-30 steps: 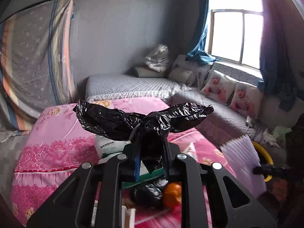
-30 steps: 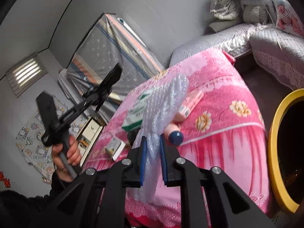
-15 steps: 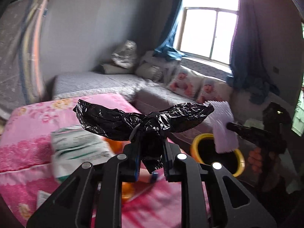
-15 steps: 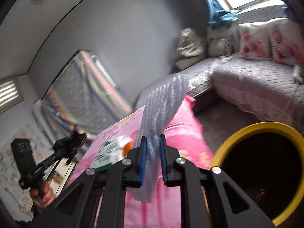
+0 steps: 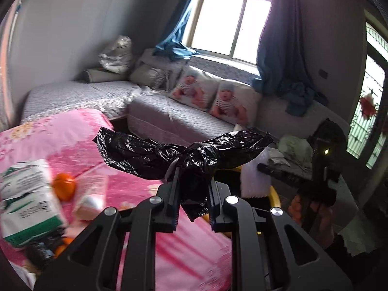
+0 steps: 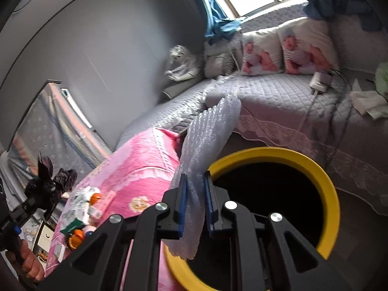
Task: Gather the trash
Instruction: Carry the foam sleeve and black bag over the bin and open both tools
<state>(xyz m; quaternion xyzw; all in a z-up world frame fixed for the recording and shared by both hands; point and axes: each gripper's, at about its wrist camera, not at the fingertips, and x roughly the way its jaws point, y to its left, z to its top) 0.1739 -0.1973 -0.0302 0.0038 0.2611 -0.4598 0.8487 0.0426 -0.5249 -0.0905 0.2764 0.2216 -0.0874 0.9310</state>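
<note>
The right gripper has its fingers clenched on a crumpled sheet of bubble wrap, which hangs just above the near rim of the yellow trash bin standing on the floor beside the pink-covered bed. The left gripper grips a knotted black plastic bag between its fingers, held up over the edge of that bed with the bin's rim just beyond it. More trash lies on the bed well away from the bin: a green-and-white carton, an orange just beside it, and a small bottle near both.
</note>
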